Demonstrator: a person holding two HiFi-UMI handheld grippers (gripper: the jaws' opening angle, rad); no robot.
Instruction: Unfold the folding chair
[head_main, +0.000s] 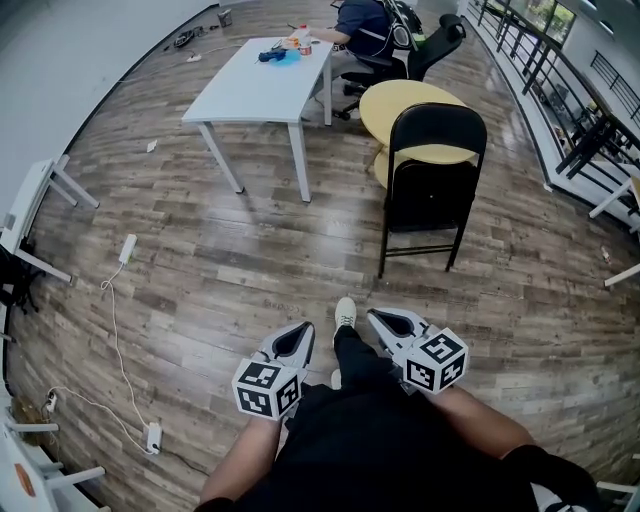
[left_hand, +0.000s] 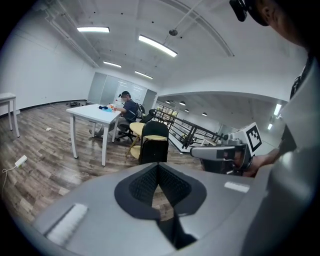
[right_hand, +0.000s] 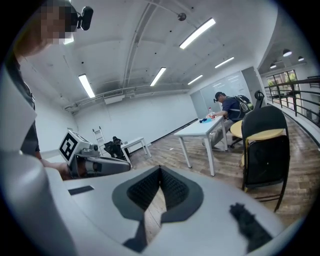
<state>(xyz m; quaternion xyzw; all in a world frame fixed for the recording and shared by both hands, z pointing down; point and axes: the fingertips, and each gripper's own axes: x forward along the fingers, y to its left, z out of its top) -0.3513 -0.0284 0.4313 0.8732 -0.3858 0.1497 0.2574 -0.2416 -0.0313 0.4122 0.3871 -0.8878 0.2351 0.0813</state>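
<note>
Both bare forearms reach forward from the person's dark-clothed body at the bottom of the head view, one to each side of a leg that ends in a pale shoe (head_main: 344, 312). The left gripper (head_main: 300, 335) and the right gripper (head_main: 385, 320) are held low and side by side over the brown wood-plank floor (head_main: 200, 270), each pointing forward and a little downward. Their marker cubes sit nearest the body.

Seen along its own jaws, the left gripper (left_hand: 159, 167) has its dark ribbed pads pressed together at the tip, with nothing between them. The right gripper (right_hand: 160, 172) is closed the same way and is also empty. Neither touches anything.

The black metal folding chair (head_main: 432, 190) stands upright on the floor ahead and slightly right of the grippers, well apart from both. Its seat panel lies up against the frame. Just behind it is a round yellow table (head_main: 410, 105), whose top shows through the gap below the chair's backrest. A white rectangular table (head_main: 260, 85) stands to the left of that, with a seated person (head_main: 365, 25) at its far end.

The left gripper view shows the chair (left_hand: 153, 150) straight ahead over the jaw tip and the right gripper (left_hand: 200, 151) alongside. The right gripper view puts the chair (right_hand: 263, 150) off to the right and the left gripper (right_hand: 127, 168) at the left. Only the head view shows a white cable and plug block (head_main: 127, 248) lying on the floor at the left.
</note>
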